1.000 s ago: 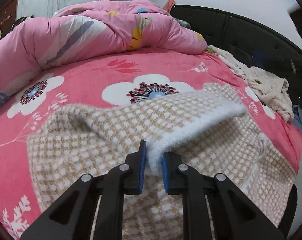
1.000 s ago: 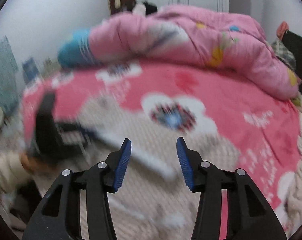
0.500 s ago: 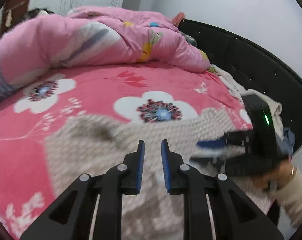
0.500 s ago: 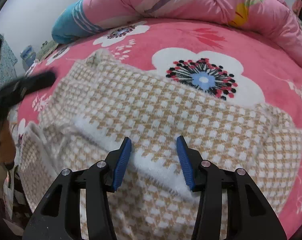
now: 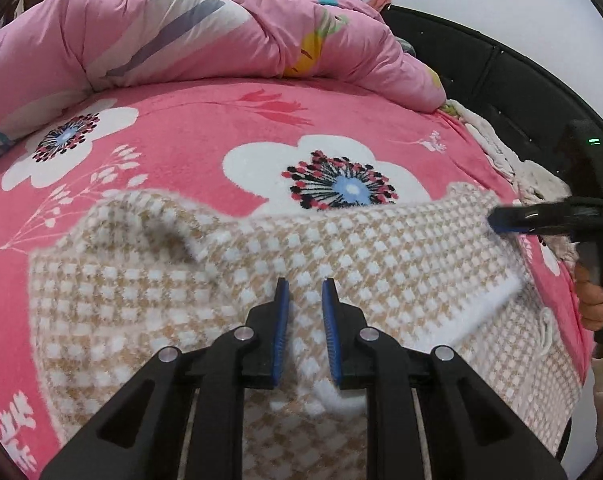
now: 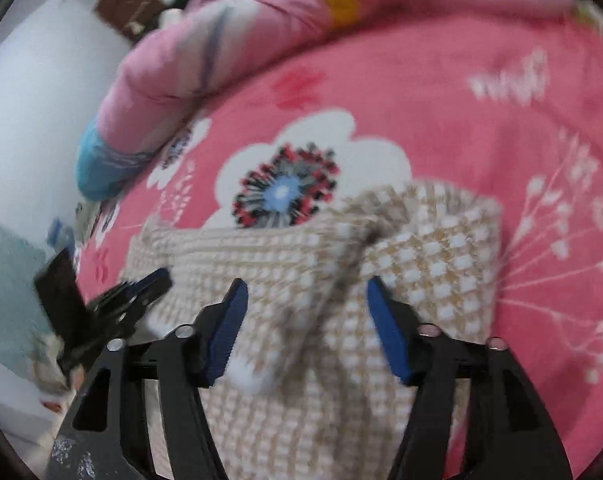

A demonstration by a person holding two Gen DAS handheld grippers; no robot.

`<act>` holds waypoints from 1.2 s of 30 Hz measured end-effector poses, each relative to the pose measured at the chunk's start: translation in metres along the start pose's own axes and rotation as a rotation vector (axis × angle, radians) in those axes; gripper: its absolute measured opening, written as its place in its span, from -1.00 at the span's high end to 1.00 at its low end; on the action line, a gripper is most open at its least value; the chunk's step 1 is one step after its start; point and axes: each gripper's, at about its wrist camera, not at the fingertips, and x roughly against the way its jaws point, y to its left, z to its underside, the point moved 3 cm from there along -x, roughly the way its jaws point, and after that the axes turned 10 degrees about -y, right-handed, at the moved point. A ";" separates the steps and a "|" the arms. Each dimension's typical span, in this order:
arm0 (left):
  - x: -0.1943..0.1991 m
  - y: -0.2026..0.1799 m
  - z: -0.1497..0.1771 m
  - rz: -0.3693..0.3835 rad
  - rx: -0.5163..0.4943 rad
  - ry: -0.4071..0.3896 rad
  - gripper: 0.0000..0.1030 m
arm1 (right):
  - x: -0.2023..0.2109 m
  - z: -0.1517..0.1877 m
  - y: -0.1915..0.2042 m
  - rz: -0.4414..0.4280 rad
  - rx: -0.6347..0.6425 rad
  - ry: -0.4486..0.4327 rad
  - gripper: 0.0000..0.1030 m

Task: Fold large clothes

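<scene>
A beige-and-white checked garment (image 5: 381,248) lies spread on the pink flowered bedsheet (image 5: 181,140), with a white-edged flap folded over it. In the left wrist view my left gripper (image 5: 304,284) sits low over the near part, its jaws almost together. The flap's white hem runs into them. My right gripper (image 5: 497,222), held by a hand (image 5: 589,292), touches the garment's far right corner. In the blurred right wrist view the right gripper (image 6: 305,282) has its jaws closing around a raised ridge of the garment (image 6: 441,248). Its pads stand clear of the cloth. The left gripper (image 6: 157,280) shows at the garment's left edge.
A bunched pink quilt (image 5: 221,32) fills the far side of the bed. A black padded headboard (image 5: 481,64) runs along the right, with a cream knitted cloth (image 5: 541,176) heaped against it. In the right wrist view, a teal object (image 6: 5,280) stands off the bed's left side.
The lifted white-edged flap has come down flat onto the garment with my left gripper. My right gripper has dropped and rolled, and now sits at the garment's right corner over a ridge of cloth.
</scene>
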 end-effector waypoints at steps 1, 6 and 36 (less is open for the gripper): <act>0.001 0.001 0.001 -0.001 0.001 -0.003 0.67 | -0.008 0.000 0.002 -0.011 -0.001 0.007 0.61; -0.007 0.000 -0.001 0.000 0.010 -0.014 0.67 | -0.017 -0.021 0.004 0.040 0.057 -0.043 0.83; -0.021 0.003 -0.017 -0.221 -0.206 0.041 0.67 | -0.031 0.039 0.075 0.104 0.386 -0.021 -0.02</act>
